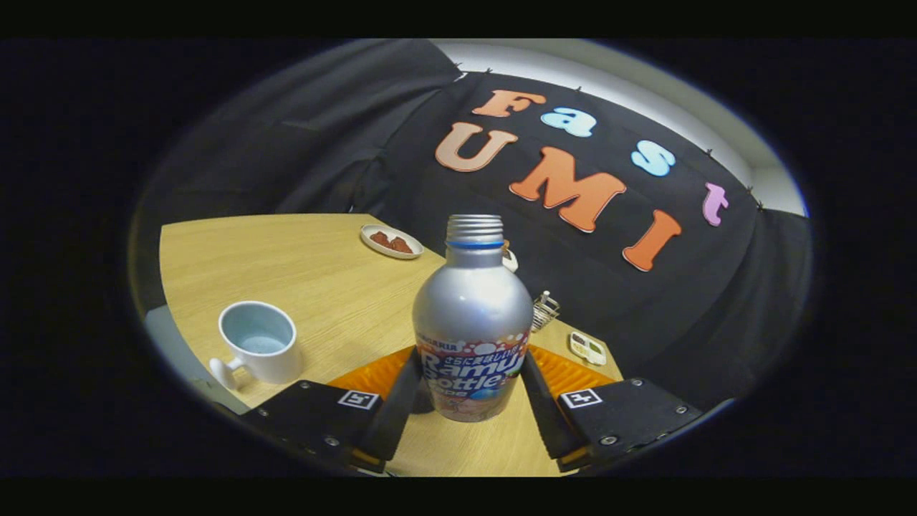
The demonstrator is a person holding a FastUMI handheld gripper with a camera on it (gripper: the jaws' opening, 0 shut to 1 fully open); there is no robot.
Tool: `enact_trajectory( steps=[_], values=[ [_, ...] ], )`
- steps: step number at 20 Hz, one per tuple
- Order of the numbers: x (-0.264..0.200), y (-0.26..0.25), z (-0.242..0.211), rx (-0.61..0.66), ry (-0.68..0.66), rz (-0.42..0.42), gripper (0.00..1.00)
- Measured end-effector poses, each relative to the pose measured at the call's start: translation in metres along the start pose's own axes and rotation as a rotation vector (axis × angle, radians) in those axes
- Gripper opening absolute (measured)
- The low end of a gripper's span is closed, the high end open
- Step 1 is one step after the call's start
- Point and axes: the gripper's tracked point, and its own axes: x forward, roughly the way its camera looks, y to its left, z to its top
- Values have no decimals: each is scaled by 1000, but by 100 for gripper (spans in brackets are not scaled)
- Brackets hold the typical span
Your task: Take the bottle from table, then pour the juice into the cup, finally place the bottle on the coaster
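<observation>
Fingers (401,401) of the tool (469,401) flank the bottle (471,315), one pressed against each side of its printed lower body, so the tool is clenched on it. Bottle: silver, upright, threaded neck uncapped, a blue ring below the thread; whether its base touches the surface (315,279) cannot be told. Left of the bottle, near the surface's near-left edge, stands the cup (259,342), white outside, pale blue inside, handle toward the camera; it stands well apart from the bottle, with bare wood between them. Beyond the bottle to the left, near the far edge, lies a plate (391,241) with brown pieces on it. Just behind the bottle's right shoulder a small white object (509,259) is partly hidden. Right of the bottle, a wire holder (544,309) stands near the surface's right edge, and closer in lies a small tray (587,348). Open wood extends left of the bottle; the right side is narrower and more crowded.
</observation>
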Motion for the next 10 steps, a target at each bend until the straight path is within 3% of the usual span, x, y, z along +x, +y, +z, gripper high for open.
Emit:
enact_trajectory(
  steps=[10],
  values=[
    [28, -3, -36, 349, -19, 26, 77]
  ],
)
